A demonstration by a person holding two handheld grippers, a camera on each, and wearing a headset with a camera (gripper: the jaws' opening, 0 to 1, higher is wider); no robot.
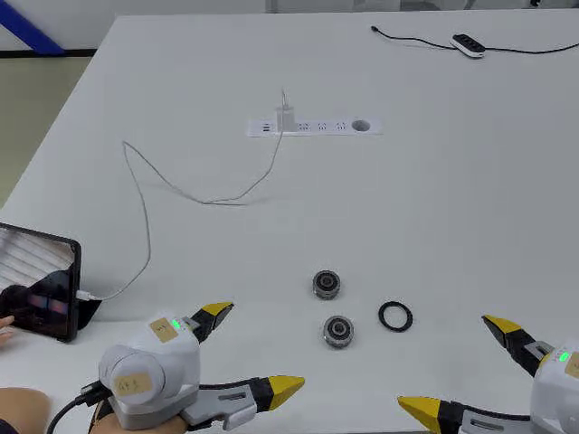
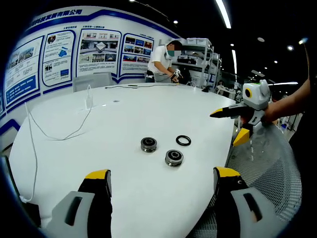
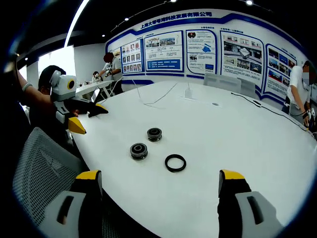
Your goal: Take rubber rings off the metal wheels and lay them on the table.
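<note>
Two metal wheels stand on the white table: one (image 1: 327, 284) (image 2: 148, 144) (image 3: 154, 134) farther from me, the other (image 1: 338, 331) (image 2: 174, 157) (image 3: 139, 151) nearer. A black rubber ring (image 1: 395, 316) (image 2: 183, 140) (image 3: 175, 162) lies flat on the table to the right of them. My left gripper (image 1: 249, 353) (image 2: 161, 181) is open at the near edge, left of the wheels, holding nothing. My right gripper (image 1: 457, 366) (image 3: 161, 183) is open at the near right, short of the ring, also holding nothing.
A white power strip (image 1: 312, 127) with a plugged charger sits mid-table; its cable (image 1: 145, 208) runs to a tablet (image 1: 36, 280) at the left edge. A remote-like device (image 1: 469, 44) with a black cord lies far right. A mesh chair (image 2: 267, 168) is beside the table.
</note>
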